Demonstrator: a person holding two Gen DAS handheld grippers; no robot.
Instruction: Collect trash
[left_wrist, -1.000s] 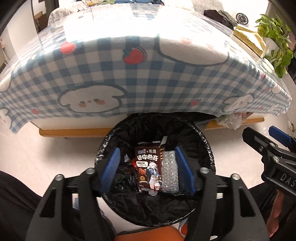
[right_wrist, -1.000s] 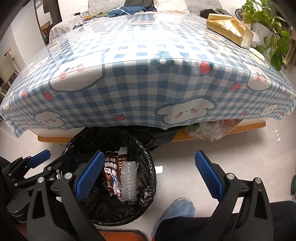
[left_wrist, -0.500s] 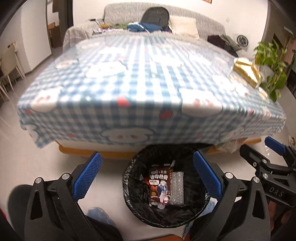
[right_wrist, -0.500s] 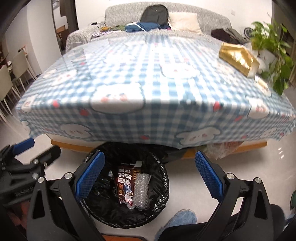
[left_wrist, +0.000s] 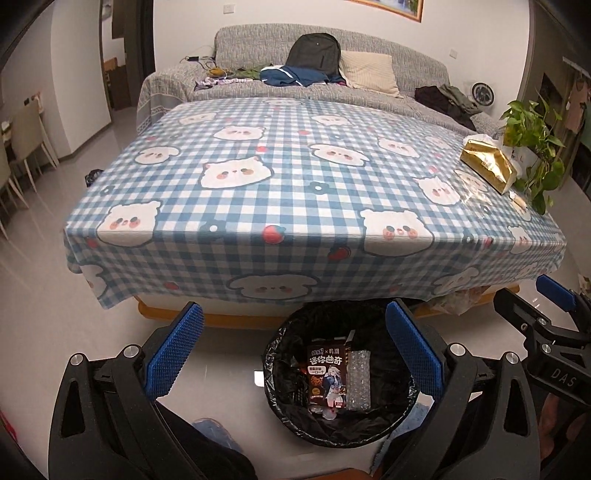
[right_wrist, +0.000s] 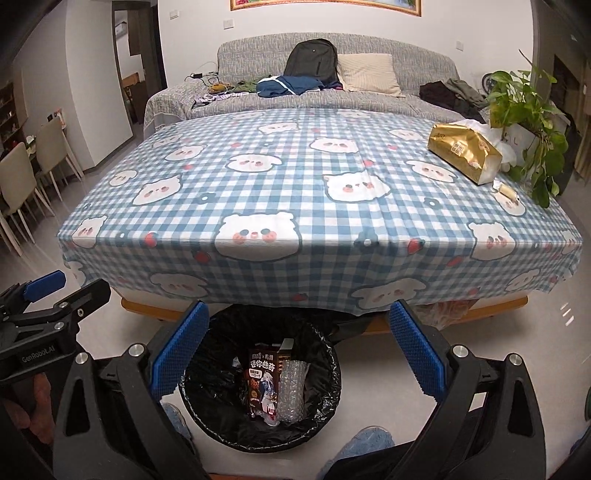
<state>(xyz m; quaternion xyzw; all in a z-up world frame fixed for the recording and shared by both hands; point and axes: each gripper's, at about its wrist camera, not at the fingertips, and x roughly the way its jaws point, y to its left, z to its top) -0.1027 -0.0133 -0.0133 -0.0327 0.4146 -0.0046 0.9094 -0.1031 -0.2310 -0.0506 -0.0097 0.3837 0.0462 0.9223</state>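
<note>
Nearest, the left hand-held gripper (left_wrist: 293, 350) hangs with its blue pads spread wide and nothing between them. The right hand-held gripper (right_wrist: 295, 350) is beside it, jaws just as far apart and empty. Blue-covered feet (right_wrist: 369, 441) show at the bottom edge.

Below both, on the pale floor (left_wrist: 44, 314), stands a round bin (left_wrist: 341, 373) lined with a black bag. Inside it lie the trash: a dark snack box (left_wrist: 327, 376) with a cartoon figure on its front, and touching its right side a clear bubble-wrap piece (left_wrist: 358, 380).

Just behind the bin is the low surface (left_wrist: 303, 181), covered by a blue checked cloth printed with white bears and strawberries, its edge hanging over the front. At its far right lies a gold tissue pack (left_wrist: 487, 164), with a green plant (left_wrist: 535, 147) beside it.

Beyond that is a grey sofa (left_wrist: 406, 62) carrying a dark backpack (left_wrist: 314, 50), a cream pillow (left_wrist: 369, 72) and loose clothes (left_wrist: 291, 75).
</note>
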